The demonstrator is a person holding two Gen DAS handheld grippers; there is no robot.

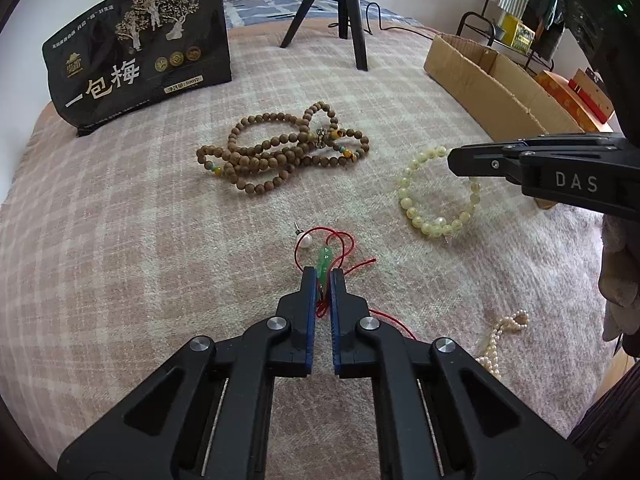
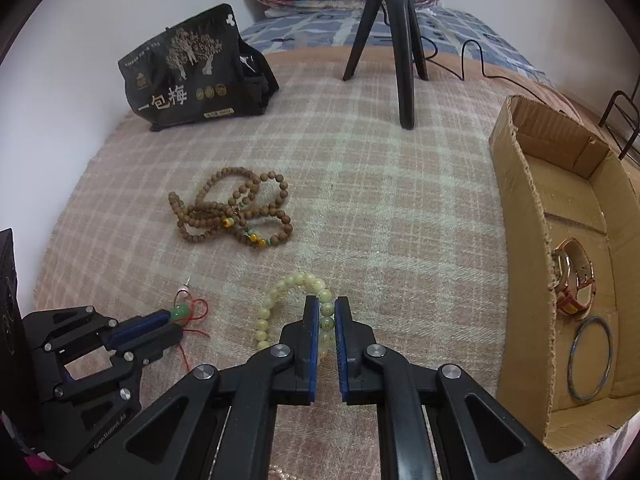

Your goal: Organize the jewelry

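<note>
My left fingers are closing on the green pendant mid-bed, and my right fingers are pinching the pale bracelet beside it. I am gripping both so each can go into the cardboard box at the bed's right edge.

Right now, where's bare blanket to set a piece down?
Free: the stretch between the wooden bead strand and cardboard box, and between the strand and the black bag. Crowded: near edge, around the green pendant, pale bracelet and pearl strand.
</note>
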